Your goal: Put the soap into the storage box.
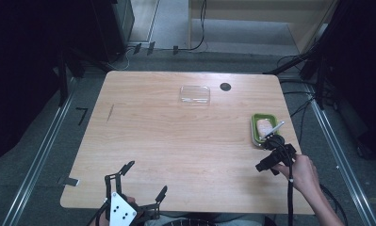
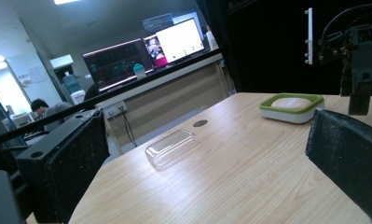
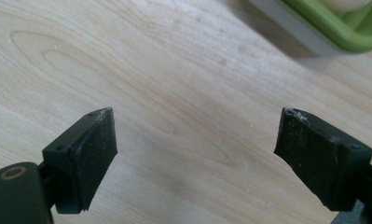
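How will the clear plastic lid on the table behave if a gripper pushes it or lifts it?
The clear lid looks thin and hollow, so it is probably light and would slide easily on the smooth wooden table. Its glossy, rounded surface may slip between the jaws. It lies low and flat, so tipping or rolling seems unlikely, though thin walls might flex under a hard squeeze.

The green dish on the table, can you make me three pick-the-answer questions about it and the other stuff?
1. Where is the green dish?
A. near the table's right edge
B. in the middle
C. on the floor

2. How many clear lids lie on the table?
A. three
B. one
C. none

3. How are the right gripper jaws?
A. shut tight
B. clamped on the dish
C. open, holding nothing

Answers: 1 A, the high view shows it by the right edge. 2 B, a single clear lid lies at the far side. 3 C, bare wood shows between the jaws.
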